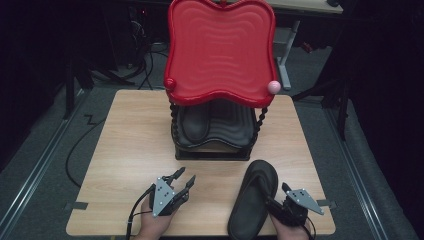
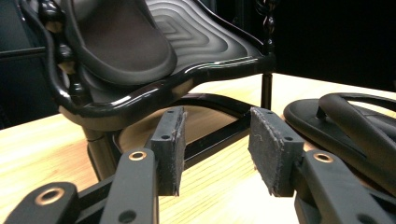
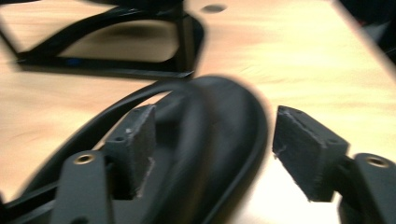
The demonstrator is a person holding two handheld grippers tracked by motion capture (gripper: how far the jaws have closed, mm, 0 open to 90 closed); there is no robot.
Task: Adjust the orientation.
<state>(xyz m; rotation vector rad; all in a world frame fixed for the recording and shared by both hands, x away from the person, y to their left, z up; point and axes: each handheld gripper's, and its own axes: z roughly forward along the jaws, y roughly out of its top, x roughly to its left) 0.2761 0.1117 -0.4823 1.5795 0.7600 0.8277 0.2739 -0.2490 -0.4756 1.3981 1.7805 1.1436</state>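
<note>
A black flip-flop [image 1: 255, 192] lies on the wooden table [image 1: 135, 140] at the front right, toe pointing away from me. My right gripper [image 1: 276, 196] stands at its near right side. In the right gripper view the sandal's rim [image 3: 219, 140] and strap lie between the jaws, and the right pad [image 3: 303, 149] stands off the rim, so the right gripper [image 3: 217, 144] is open. A second black flip-flop [image 1: 194, 122] rests on the rack's black lower tray [image 1: 232, 127]. My left gripper [image 1: 187, 175] hovers open and empty in front of the rack, aimed at that tray [image 2: 210, 42].
The two-tier rack stands mid-table, and its big red upper tray [image 1: 220, 50] overhangs the lower one. A pink ball [image 1: 273, 86] caps the tray's right corner. The rack's black base frame [image 3: 116, 70] lies just beyond the loose sandal. Dark floor and cables surround the table.
</note>
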